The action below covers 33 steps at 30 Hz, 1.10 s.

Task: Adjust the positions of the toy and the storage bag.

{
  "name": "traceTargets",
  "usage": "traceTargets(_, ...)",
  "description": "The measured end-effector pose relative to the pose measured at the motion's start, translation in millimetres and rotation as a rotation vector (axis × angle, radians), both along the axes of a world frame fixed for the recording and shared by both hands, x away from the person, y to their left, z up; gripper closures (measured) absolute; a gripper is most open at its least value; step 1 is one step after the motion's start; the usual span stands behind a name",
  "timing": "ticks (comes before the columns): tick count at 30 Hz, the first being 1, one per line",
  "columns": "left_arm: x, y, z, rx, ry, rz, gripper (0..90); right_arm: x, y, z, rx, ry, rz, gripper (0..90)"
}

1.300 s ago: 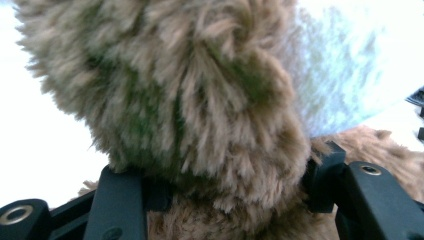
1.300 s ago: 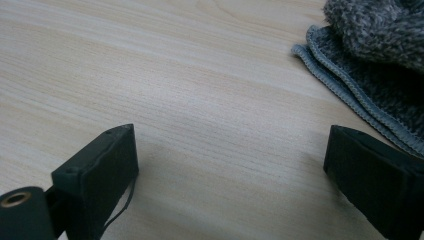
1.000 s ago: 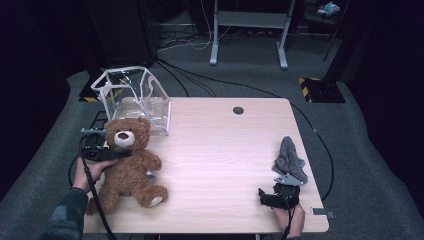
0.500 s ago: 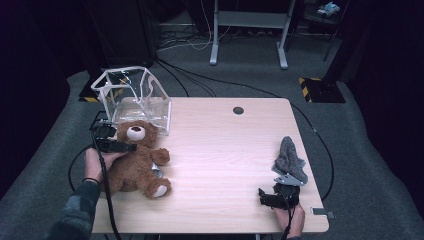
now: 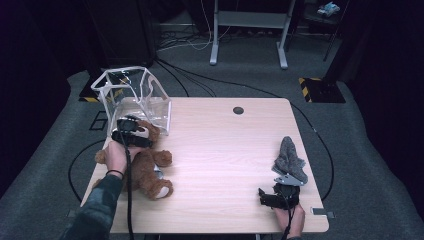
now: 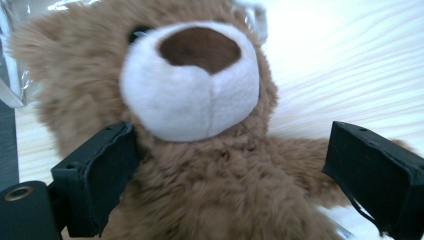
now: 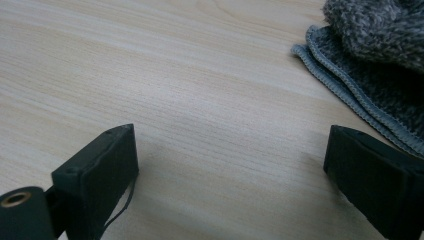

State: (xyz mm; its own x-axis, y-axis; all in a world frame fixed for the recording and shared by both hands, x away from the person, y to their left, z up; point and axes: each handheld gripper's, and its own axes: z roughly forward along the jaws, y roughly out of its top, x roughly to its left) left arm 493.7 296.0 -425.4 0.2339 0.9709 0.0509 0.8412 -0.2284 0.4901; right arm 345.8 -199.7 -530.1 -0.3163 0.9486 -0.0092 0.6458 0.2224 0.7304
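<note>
The left gripper (image 5: pixel 131 134), jaws just spread wide either side of the teddy bear (image 5: pixel 145 167) at the frame's lower left, sat right on it, its body running toward the clear bag (image 5: pixel 135 97), while the right gripper (image 5: pixel 278 196) gaped empty.

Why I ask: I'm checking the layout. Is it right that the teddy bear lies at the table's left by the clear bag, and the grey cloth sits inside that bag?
Not quite. The teddy bear does lie at the left by the clear bag, but the grey cloth is not inside it: it lies on the table near the right edge, beside the right gripper, as the high view shows.
</note>
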Motion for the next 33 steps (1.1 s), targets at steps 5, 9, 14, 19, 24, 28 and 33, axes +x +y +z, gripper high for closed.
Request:
traceTargets(5,3.8,-1.5,-10.5,0.098,0.009,0.049,5.8,-0.2,0.1,0.0,0.001,0.0,-0.002,6.3)
traceTargets(9,2.8,11.9,-15.4,0.092,0.027,0.105,5.8,-0.3,0.2,0.0,0.001,-0.001,-0.003,6.3)
traceTargets(14,-0.7,33.3,-30.4,-0.025,0.068,0.135,12.1,-0.3,0.3,0.0,0.001,-0.001,-0.003,6.3)
traceTargets(19,-7.2,43.1,-27.4,-0.081,0.037,0.101,41.3,-0.3,0.2,0.0,0.002,-0.001,-0.003,6.4)
traceTargets(24,-17.1,45.6,-22.5,-0.107,-0.019,0.05,54.6,-0.3,0.0,0.0,0.001,-0.001,-0.003,6.4)
traceTargets(28,-25.5,48.1,-12.2,-0.145,-0.032,0.006,56.2,-0.1,-0.1,0.0,0.003,0.0,-0.003,6.4)
traceTargets(33,-33.6,50.7,0.2,-0.168,-0.027,-0.053,57.0,0.0,-0.1,-0.1,0.002,0.0,-0.002,6.3)
